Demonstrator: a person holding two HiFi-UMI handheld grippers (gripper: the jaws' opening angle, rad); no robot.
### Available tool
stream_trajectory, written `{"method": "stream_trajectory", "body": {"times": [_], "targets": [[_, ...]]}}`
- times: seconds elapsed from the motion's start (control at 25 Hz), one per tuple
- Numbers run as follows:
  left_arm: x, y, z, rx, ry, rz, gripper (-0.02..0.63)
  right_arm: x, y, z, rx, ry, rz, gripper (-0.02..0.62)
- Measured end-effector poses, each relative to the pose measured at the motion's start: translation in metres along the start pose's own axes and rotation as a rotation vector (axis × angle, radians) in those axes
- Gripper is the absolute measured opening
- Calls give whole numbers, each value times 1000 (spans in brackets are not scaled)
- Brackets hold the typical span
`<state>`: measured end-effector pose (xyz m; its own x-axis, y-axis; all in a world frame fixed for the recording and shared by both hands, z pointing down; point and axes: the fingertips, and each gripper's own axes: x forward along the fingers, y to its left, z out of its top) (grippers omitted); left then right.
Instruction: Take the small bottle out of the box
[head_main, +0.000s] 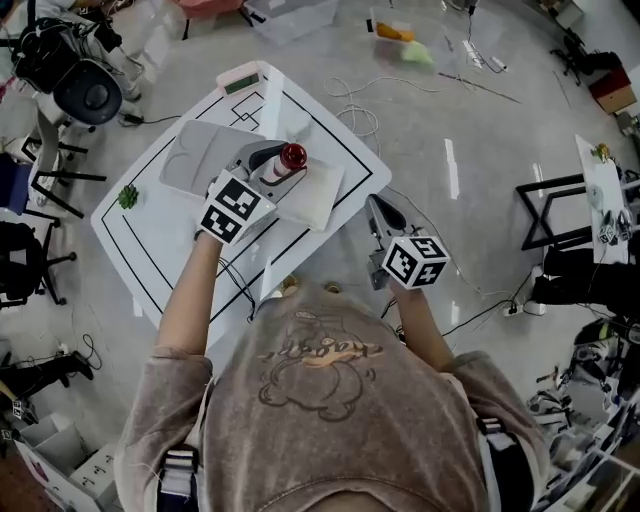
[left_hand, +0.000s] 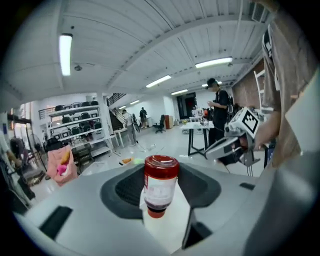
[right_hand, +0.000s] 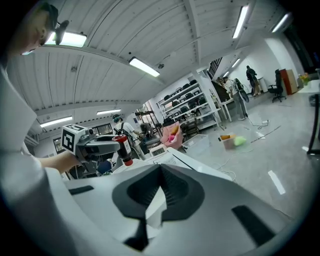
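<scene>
While the right gripper (head_main: 375, 215) waits nearest the person with jaws together on nothing, the left gripper (head_main: 272, 165) clamps its half-parted jaws on the small bottle (left_hand: 160, 185), held above the open box (head_main: 325, 205), so the removal looks nearly done.

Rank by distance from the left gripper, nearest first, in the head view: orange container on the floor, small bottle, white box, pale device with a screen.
1. small bottle, between the left gripper jaws.
2. white box, on the table beside it.
3. pale device with a screen, far table corner.
4. orange container, off the table, beyond its far edge.
</scene>
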<state>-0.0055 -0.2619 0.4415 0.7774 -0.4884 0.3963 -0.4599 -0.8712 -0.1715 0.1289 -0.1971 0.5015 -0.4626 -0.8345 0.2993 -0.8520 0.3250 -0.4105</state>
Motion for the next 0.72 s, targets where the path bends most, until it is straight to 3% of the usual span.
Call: {"method": "stream_trajectory", "body": {"times": [0.16,0.28,0.72], "targets": [[-25,12,11,-187,-142,47,212,8,8,1,-8,6,22,-5],[-40,21,13,-280,-218,94,212,11,9,0,-12,13,28,-5],[-63,32,-37,-633,-311,186,212,15,9,1,-19,18,38,-5]]}}
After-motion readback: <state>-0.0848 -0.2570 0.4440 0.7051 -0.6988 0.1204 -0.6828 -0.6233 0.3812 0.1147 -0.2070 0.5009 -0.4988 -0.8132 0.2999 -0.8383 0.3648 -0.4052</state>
